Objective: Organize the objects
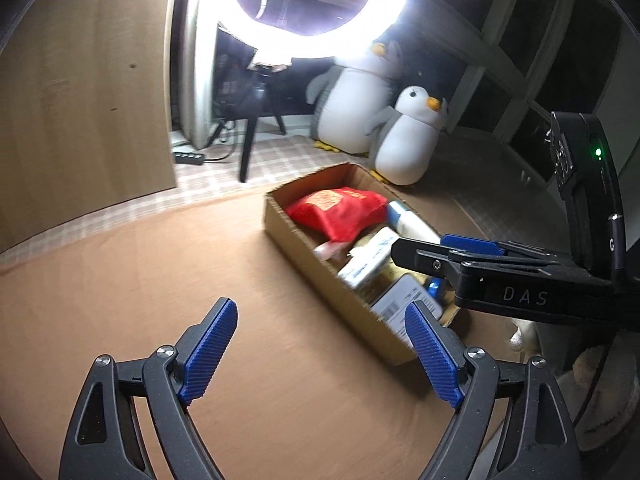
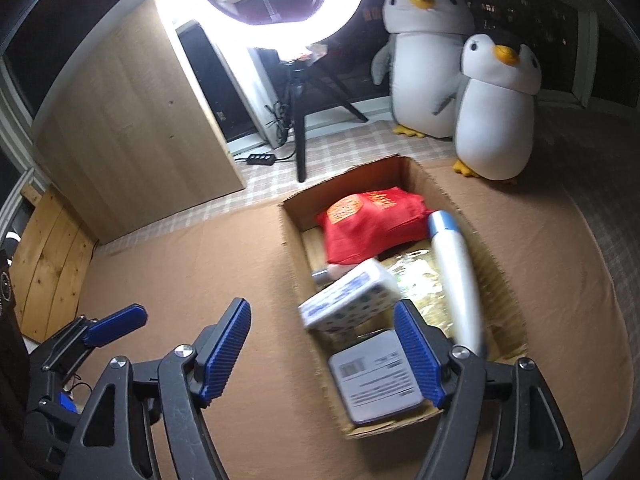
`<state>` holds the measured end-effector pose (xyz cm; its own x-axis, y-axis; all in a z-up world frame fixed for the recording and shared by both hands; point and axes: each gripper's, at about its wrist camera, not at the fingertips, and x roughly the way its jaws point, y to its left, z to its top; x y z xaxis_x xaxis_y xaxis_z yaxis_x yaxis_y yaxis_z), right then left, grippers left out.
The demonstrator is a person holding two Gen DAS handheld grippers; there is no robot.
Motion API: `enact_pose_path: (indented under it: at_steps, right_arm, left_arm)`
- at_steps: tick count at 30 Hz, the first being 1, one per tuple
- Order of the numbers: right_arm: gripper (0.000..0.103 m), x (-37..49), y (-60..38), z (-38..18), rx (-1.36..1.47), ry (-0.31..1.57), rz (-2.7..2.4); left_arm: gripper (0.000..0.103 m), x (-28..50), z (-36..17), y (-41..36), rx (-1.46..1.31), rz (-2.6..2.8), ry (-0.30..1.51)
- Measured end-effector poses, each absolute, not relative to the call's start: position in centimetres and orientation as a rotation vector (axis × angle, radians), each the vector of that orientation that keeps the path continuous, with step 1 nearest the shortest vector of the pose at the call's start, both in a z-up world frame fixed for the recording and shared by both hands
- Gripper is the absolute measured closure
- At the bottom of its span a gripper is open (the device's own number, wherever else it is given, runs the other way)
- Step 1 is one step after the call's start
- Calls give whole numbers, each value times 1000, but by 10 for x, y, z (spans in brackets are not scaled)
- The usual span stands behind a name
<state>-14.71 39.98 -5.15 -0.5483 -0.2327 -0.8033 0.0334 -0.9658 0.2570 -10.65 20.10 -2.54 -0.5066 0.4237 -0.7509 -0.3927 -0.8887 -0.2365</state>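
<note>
Cardboard box: on brown worktop.
Contents: red pouch, white tube, patterned pack, grey labelled box.
Left gripper: jaws spread, empty, beside box.
Right gripper: jaws spread, empty, over box's near end.

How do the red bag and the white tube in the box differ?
The red bag is soft, crumpled and lies at the far end of the box; the white tube is long, smooth and runs along the box's right side. The bag bears orange print; the tube has a blue band. Both are inside the box.
</note>
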Motion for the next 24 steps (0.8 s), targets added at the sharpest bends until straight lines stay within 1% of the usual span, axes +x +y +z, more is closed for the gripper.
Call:
enact_pose_path:
  at_steps: [14,21,24]
  right_arm:
    - [29,-110,311,-59,1375,-174,-2610]
    - [28,-83,273,-60,1337,-63,-2619]
    - [28,-72,259,-58,1312,-10,-2631]
  left_arm:
    - [13,-70,-42,87,-1297,2538,-55]
    - [12,-44,-45,32,-1314,2646,-72]
    - [10,-31,-46,12,-1310,2701,-76]
